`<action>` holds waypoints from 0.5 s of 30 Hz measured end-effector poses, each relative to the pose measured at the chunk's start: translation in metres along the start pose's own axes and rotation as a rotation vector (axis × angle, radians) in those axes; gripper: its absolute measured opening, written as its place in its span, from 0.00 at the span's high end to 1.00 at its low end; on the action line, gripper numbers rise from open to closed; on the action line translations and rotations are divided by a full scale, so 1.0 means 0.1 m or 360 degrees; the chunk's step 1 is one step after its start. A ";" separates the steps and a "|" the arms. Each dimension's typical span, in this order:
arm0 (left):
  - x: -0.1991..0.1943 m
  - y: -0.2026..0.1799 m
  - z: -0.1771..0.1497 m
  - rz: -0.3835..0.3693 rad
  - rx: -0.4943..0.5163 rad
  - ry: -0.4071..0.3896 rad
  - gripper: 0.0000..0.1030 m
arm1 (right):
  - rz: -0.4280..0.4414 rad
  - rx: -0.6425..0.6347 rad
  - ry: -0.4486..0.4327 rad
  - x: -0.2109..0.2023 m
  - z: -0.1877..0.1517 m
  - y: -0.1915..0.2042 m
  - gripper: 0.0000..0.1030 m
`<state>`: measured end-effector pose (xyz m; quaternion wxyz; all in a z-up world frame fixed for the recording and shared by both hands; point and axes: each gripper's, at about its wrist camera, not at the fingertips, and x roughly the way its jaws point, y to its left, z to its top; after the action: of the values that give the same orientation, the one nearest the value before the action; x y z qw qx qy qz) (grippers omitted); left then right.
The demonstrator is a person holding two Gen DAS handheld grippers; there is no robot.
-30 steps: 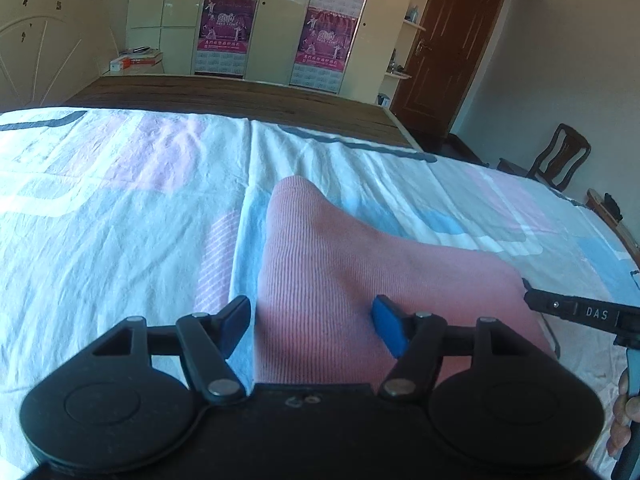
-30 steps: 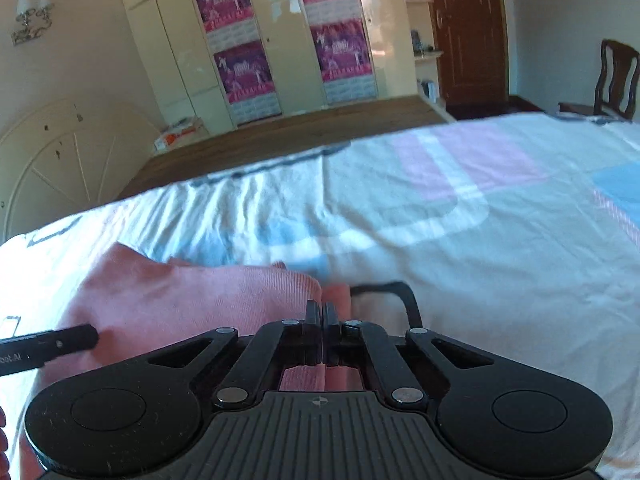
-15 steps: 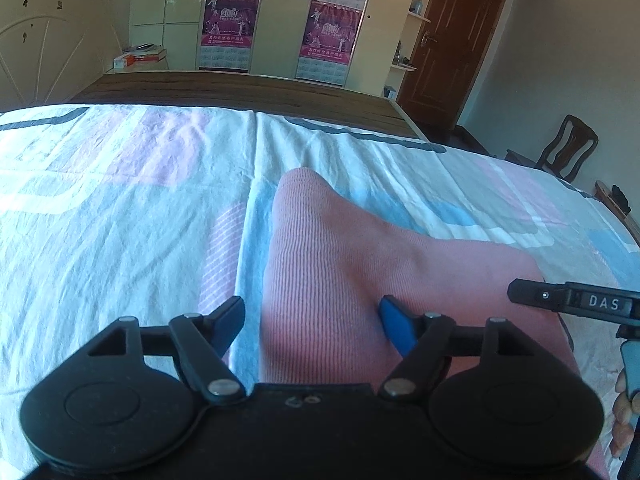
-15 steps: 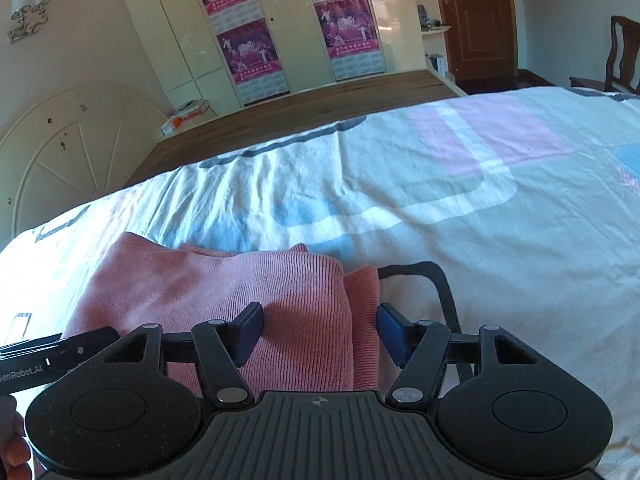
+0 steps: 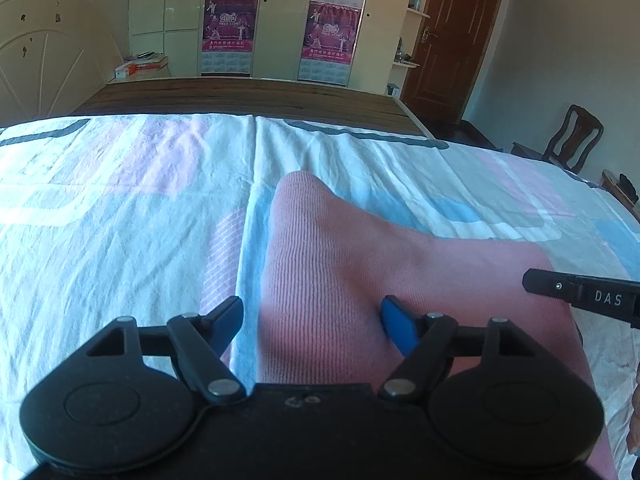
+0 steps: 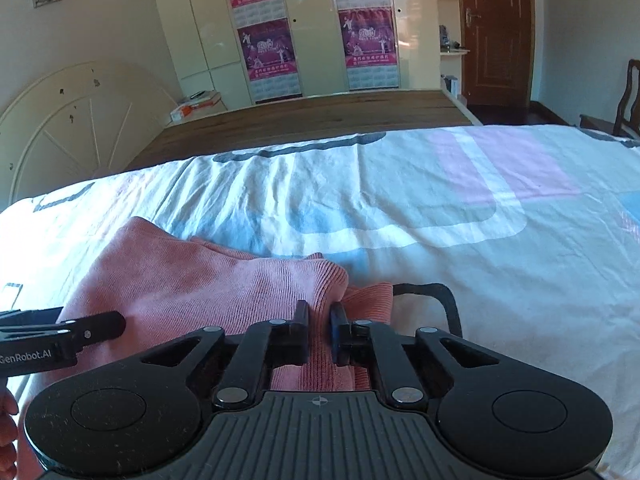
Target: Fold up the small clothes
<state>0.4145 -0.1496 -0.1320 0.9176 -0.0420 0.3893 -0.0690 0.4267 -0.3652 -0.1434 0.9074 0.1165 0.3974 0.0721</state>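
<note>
Garment: a pink ribbed garment (image 5: 340,264) lay on the bed (image 5: 120,220), part folded, its layers stacked near the person's side.
Left claw: the left claw (image 5: 312,316) hung with its jaws wide apart, straddling the garment's left edge; neither pad pressed the cloth, so it held nothing.
Right claw: the right claw (image 6: 319,330) had pinched shut on a ridge of garment (image 6: 224,280) at its right edge, the cloth bunched up between the pads.
Strap: a dark strap (image 6: 436,296) looped out from under the cloth just beside the right claw.
Stage: I judged one side gripped and the other not yet taken, so a fold was about to be lifted.
Risk, uneven lift: with only the right side held, raising it could drag the garment askew and undo the stacked layers.
Risk, layers: the pinch seemed to take a thick fold; it might catch more layers than wanted, or let the top one slip.
Risk, strap: the loop could snag and pull the cloth.
Risk, sheet: the left claw, closing low, could nip the bedsheet too.
</note>
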 end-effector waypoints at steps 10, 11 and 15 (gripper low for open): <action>0.01 -0.03 0.01 0.0018 0.0047 -0.0007 0.26 | 0.0007 0.0046 0.0021 0.03 0.00 -0.08 0.74; 0.00 -0.04 0.02 0.0024 0.0055 -0.0008 0.26 | 0.0004 0.0046 0.0019 0.03 0.00 -0.08 0.72; 0.00 -0.06 0.02 0.0040 0.0077 -0.0009 0.26 | -0.0019 0.0058 0.0002 0.01 0.00 -0.11 0.63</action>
<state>0.4158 -0.1559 -0.1299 0.9202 -0.0151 0.3854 -0.0669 0.4276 -0.3751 -0.1472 0.9052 0.1308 0.3999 0.0595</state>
